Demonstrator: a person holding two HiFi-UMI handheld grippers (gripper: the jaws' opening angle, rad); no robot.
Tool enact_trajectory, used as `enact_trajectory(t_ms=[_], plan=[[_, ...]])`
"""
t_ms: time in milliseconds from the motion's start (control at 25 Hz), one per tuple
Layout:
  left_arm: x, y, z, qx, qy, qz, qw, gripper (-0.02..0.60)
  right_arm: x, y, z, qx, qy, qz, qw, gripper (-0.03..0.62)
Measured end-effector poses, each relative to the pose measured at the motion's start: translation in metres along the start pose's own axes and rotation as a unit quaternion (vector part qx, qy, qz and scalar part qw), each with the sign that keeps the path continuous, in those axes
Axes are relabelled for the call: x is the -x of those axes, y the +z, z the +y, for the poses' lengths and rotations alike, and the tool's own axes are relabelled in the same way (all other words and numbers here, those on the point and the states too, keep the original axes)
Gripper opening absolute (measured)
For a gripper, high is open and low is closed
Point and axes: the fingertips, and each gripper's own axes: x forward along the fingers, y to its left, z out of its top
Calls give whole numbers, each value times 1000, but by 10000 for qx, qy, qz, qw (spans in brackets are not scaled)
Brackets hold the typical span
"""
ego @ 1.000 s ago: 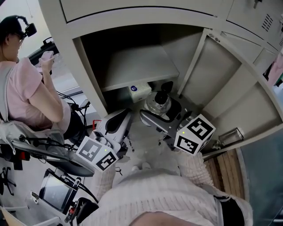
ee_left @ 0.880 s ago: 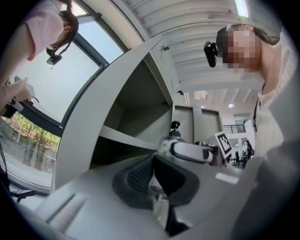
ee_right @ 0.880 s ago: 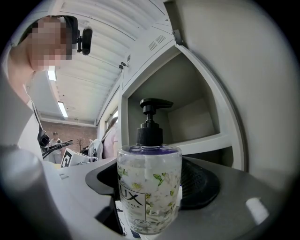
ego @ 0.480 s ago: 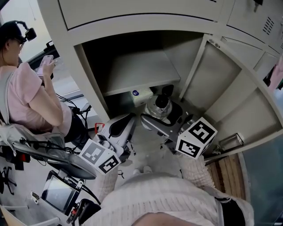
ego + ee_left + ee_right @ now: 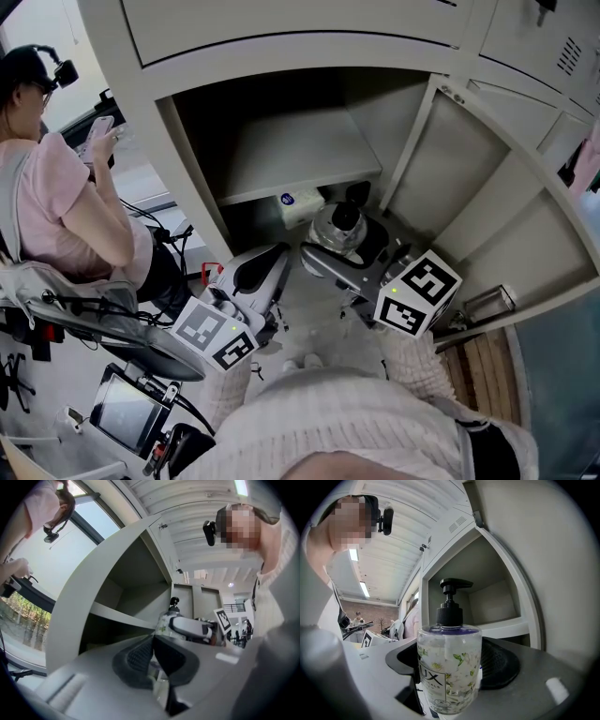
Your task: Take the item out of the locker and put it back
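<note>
A clear pump bottle of soap with a flower print and a black pump stands upright between the dark pads of my right gripper, which is shut on it. In the head view the pump bottle hangs just in front of the open locker's lower compartment, under the shelf, with the right gripper pointing in from the right. My left gripper waits to the left of it, its pads pressed together with nothing between them. From the left gripper view the pump bottle shows beyond the jaws.
A small white box lies in the lower compartment behind the bottle. The locker door stands swung open at the right. A seated person looks at a phone at the left, beside cables and a screen on the floor.
Both grippers and the bottle have kept their places; only the head view has shifted slightly.
</note>
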Motion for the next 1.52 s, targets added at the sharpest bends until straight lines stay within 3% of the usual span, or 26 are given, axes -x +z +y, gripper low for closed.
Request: enact_trajectory(t_ms=[680,1520], plan=[[2,-3,-2,224,-76,-68,9997,8,1,3,5,83,-31,37,10000,365],[1,24,-7,-68,-472,-212,9986,8,-36,76,14,801,319,-193,9961,365]])
